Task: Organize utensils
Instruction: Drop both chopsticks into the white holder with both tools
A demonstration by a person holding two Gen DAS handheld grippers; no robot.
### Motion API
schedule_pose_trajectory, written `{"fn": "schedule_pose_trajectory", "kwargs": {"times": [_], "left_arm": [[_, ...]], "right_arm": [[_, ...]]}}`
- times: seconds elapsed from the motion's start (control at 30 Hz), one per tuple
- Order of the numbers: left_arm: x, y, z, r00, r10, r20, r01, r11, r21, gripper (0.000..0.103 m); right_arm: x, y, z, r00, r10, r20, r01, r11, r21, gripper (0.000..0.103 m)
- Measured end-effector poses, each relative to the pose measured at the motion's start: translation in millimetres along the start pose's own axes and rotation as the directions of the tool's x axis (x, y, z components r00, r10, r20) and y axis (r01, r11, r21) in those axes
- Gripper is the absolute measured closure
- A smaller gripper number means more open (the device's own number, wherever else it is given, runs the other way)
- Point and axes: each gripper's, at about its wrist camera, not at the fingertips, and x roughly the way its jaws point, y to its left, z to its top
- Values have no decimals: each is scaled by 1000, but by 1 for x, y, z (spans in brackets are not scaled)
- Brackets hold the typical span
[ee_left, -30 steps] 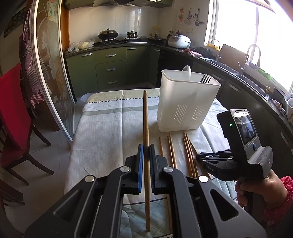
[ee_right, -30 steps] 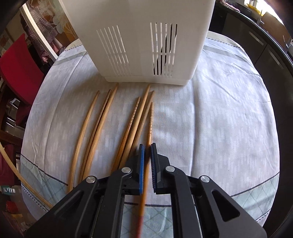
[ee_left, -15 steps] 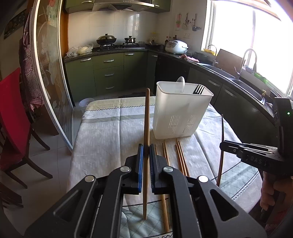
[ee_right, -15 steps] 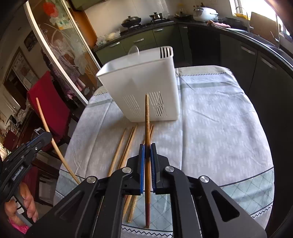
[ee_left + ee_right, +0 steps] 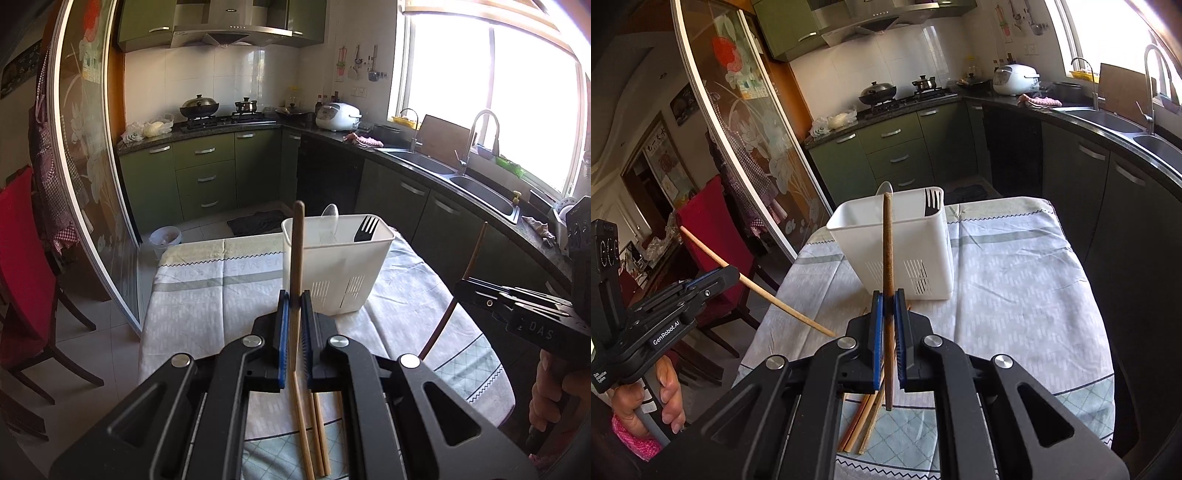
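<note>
My left gripper (image 5: pixel 294 297) is shut on a wooden chopstick (image 5: pixel 296 254) that stands nearly upright above the table. My right gripper (image 5: pixel 888 297) is shut on a darker chopstick (image 5: pixel 887 243), also raised. Each gripper shows in the other's view: the right gripper (image 5: pixel 461 286) with its chopstick (image 5: pixel 474 251), the left gripper (image 5: pixel 733 275) with its chopstick (image 5: pixel 775 301). Ahead stands a white slotted utensil holder (image 5: pixel 334 271) (image 5: pixel 897 243) with a black fork (image 5: pixel 365 229) and a pale spoon (image 5: pixel 330 214) in it. Several chopsticks (image 5: pixel 314 432) (image 5: pixel 866 417) lie on the cloth below the grippers.
The table wears a pale cloth (image 5: pixel 207 291) (image 5: pixel 1008 288). A red chair (image 5: pixel 26 258) and a glass sliding door (image 5: pixel 85 158) stand at the left. Dark green cabinets, a stove and a sink (image 5: pixel 476 184) run along the back and right. A hand (image 5: pixel 670 398) holds the left gripper's handle.
Both grippers have risen off the table, each lifting its chopstick. The right gripper has tilted up from looking down at the cloth to facing the holder and kitchen.
</note>
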Motion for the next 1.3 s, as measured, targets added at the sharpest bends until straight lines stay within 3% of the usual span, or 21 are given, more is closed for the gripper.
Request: {"fn": "schedule_pose_trajectory", "kwargs": {"times": [0.2, 0.4, 0.77, 0.93, 1.1, 1.3], "left_arm": [[-14, -19, 43, 997, -47, 68, 46, 999, 22, 96], [-26, -41, 91, 985, -51, 166, 41, 997, 60, 96], [17, -49, 150, 973, 2, 232, -14, 999, 51, 97], [60, -40, 148, 983, 27, 183, -33, 999, 31, 96], [101, -28, 125, 996, 41, 80, -42, 999, 18, 97], [124, -21, 99, 999, 41, 3, -41, 999, 16, 96]], "right_arm": [[-25, 1, 42, 996, 21, 85, -21, 1000, 1, 96], [-45, 4, 92, 985, 16, 172, -13, 1000, -15, 96], [-29, -1, 171, 957, -10, 288, 16, 1000, -18, 96], [22, -13, 179, 972, -49, 230, 55, 998, -20, 96], [79, -22, 154, 989, -71, 126, 76, 996, -38, 96], [113, -16, 125, 996, -69, 53, 73, 994, -84, 96]]}}
